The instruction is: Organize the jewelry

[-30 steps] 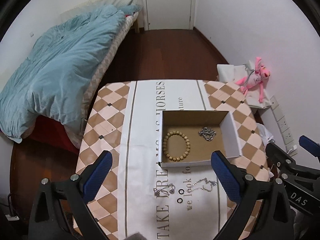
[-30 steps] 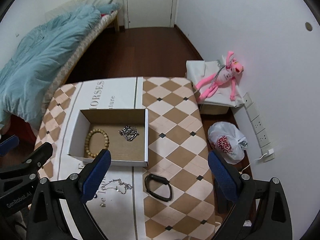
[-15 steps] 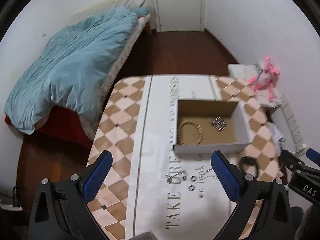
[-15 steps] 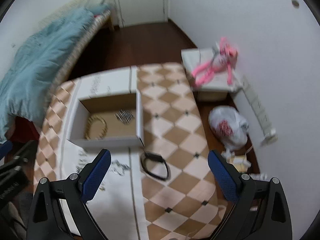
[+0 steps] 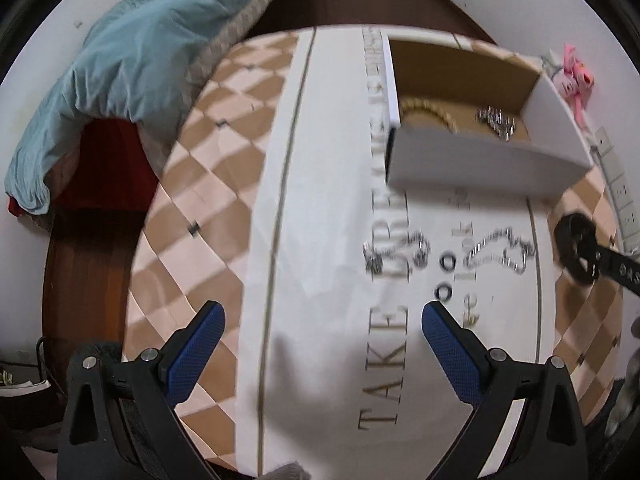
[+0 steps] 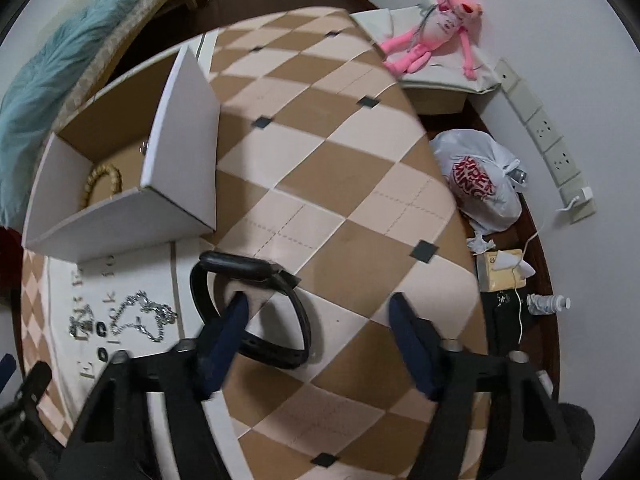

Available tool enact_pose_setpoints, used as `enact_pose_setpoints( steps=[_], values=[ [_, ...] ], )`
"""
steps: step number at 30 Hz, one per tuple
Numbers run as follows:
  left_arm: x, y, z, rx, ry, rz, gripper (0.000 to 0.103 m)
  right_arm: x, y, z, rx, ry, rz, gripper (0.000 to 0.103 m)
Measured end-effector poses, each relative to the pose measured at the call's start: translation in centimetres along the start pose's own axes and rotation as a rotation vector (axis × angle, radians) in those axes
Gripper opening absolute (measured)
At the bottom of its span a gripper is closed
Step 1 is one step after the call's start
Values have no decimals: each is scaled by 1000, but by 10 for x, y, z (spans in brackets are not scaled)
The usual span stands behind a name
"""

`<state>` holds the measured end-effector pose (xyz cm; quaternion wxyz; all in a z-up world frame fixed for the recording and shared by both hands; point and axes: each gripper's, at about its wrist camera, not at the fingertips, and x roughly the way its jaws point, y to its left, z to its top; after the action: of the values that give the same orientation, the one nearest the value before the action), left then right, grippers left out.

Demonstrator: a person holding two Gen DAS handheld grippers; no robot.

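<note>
A white cardboard box [image 5: 472, 160] on the checkered table holds a wooden bead bracelet [image 5: 428, 110] and a silver chain [image 5: 496, 120]. Two silver chains [image 5: 396, 248] [image 5: 500, 248] and two small rings [image 5: 446, 276] lie on the white cloth before it. My left gripper [image 5: 320, 328] is open low over the cloth, short of the chains. A black wristband [image 6: 256, 304] lies at the box's right; my right gripper [image 6: 320, 312] is open, its left finger [image 6: 232, 320] inside the band's loop. The box [image 6: 120, 184] and a chain [image 6: 148, 316] show there too.
A bed with a blue duvet [image 5: 140, 48] stands left of the table. A pink plush toy [image 6: 436, 32], a plastic bag [image 6: 476, 184], wall sockets [image 6: 552, 148] and small floor items lie to the right, past the table edge.
Both grippers have dropped close to the table. The right one has come down over the black wristband, its left finger now inside the loop. The left has neared the chains.
</note>
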<state>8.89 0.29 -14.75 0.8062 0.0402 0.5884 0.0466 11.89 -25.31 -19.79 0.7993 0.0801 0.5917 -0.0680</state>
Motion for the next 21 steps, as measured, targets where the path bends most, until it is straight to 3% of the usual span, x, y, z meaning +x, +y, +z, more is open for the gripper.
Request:
enact_pose_setpoints(
  steps=[1,2,4,5,11,21],
  values=[
    [2,-2,-3,5,11,-5,101,-1,3,-1,-20,-17,-17,48],
    [5,-5,-6,8,22,-13,101,-1,6,-1,-44,-26,-18,29],
    [8,-10,-11,8,40,-38,100,-2,8,-4,-57,-28,-8,6],
    [9,-14,-14,8,49,-64,100,-4,7,-5,-55,-28,0,3],
    [7,-38,-21,25,49,-151,94,-20,-2,-25,-23,-51,26,3],
    [13,-82,-22,95,26,-177,41,-24,-15,-55,18,-28,13,3]
  ],
)
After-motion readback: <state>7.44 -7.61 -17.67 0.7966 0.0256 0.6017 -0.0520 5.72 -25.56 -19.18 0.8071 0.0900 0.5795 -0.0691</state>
